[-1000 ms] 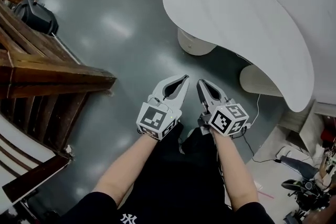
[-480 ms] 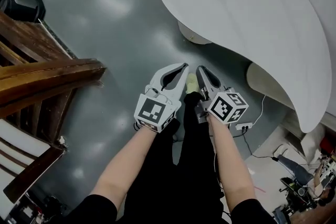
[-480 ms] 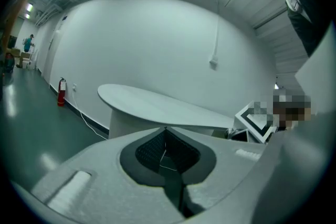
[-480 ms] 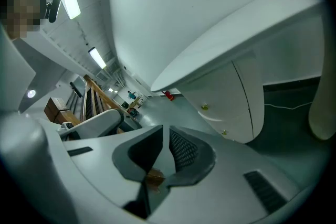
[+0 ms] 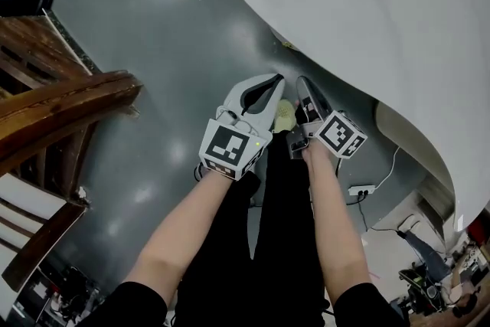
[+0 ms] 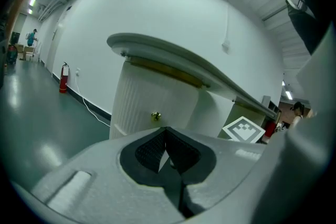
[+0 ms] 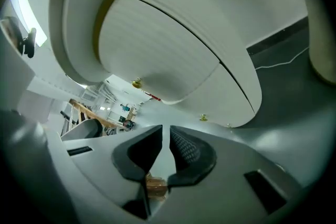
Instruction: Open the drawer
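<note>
The white ribbed pedestal under the white table top carries a small brass knob on its drawer front. My left gripper points at it from a short way off, its tips together and nothing held. My right gripper is rolled on its side; its jaws are opening, with a narrow gap and nothing between them. Its view shows the ribbed front with two brass knobs, one above another. In the head view the left gripper and the right gripper sit side by side, low, at the table's edge.
A dark wooden stair frame stands to the left. A power strip with cables lies on the grey floor at the right, near a second pedestal. A red fire extinguisher stands by the far wall. A pale shoe shows between the grippers.
Both grippers have sunk towards the floor and moved in under the table's edge. The right gripper has rolled and its jaws have parted a little.
</note>
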